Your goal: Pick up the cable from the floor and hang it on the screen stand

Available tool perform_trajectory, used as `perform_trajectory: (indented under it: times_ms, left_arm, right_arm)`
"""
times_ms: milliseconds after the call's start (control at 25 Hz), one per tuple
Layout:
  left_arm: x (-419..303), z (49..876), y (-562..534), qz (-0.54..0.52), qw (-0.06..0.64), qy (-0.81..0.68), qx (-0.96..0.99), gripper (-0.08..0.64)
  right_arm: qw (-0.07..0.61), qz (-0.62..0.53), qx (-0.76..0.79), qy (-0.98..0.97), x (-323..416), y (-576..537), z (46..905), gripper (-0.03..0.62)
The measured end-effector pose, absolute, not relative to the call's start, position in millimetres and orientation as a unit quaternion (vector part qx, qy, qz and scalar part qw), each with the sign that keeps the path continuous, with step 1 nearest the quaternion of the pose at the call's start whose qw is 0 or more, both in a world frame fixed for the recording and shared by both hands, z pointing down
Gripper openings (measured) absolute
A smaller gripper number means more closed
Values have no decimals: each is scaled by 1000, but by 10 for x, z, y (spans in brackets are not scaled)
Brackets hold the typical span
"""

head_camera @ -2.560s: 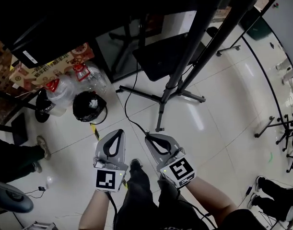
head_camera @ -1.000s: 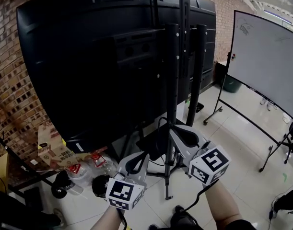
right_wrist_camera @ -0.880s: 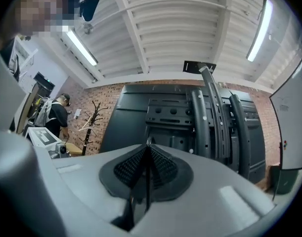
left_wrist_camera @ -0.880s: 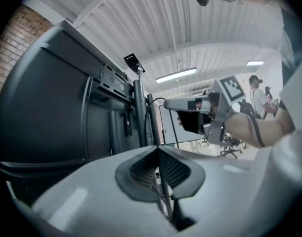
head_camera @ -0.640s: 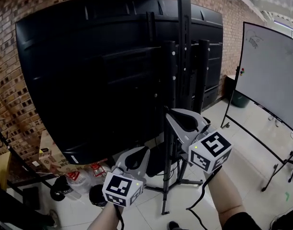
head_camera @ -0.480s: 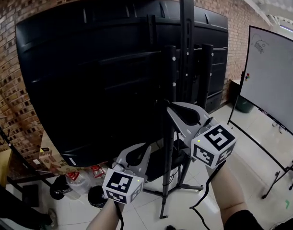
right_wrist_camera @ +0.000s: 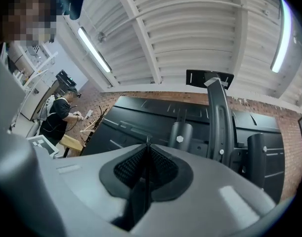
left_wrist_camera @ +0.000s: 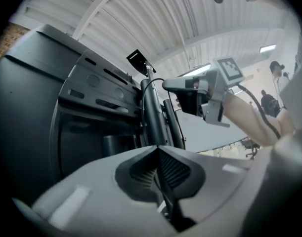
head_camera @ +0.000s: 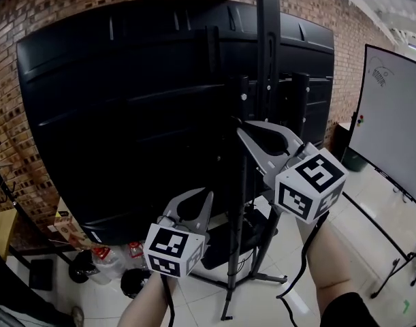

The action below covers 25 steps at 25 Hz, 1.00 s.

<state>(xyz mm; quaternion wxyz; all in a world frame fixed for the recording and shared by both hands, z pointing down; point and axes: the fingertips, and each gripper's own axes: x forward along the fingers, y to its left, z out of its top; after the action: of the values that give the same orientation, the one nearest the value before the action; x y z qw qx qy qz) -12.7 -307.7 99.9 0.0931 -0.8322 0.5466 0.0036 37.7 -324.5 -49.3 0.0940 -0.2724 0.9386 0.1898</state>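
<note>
Pale tiled floor (head_camera: 255, 306) bears the screen stand's feet (head_camera: 225, 313), bottles (head_camera: 104, 261) and perhaps a black bag (head_camera: 131, 283).

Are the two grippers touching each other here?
Apart. The head view shows the left gripper low and the right gripper higher by the stand, with the dark screen showing plainly between them.

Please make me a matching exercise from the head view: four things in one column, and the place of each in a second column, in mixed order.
1. whiteboard
2. brick wall
3. right claw
4. left claw

A. lower, left of the stand pole
B. behind the screen
C. at the far right edge
D. higher, at the stand pole

Pairs: 1-C; 2-B; 3-D; 4-A
</note>
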Motion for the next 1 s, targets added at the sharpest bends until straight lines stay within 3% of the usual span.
perform_trajectory:
  times_ms: [560,1000]
  left_arm:
    - [-205,328,-3289,15,137,548,-825,5]
    - [-117,-42,-3430,18,153,532,-832,5]
  right_arm:
    - [151,155,-243,946,440,-3535,-1432,23]
    - [127,133,-297,937,632,-4078,-1476,23]
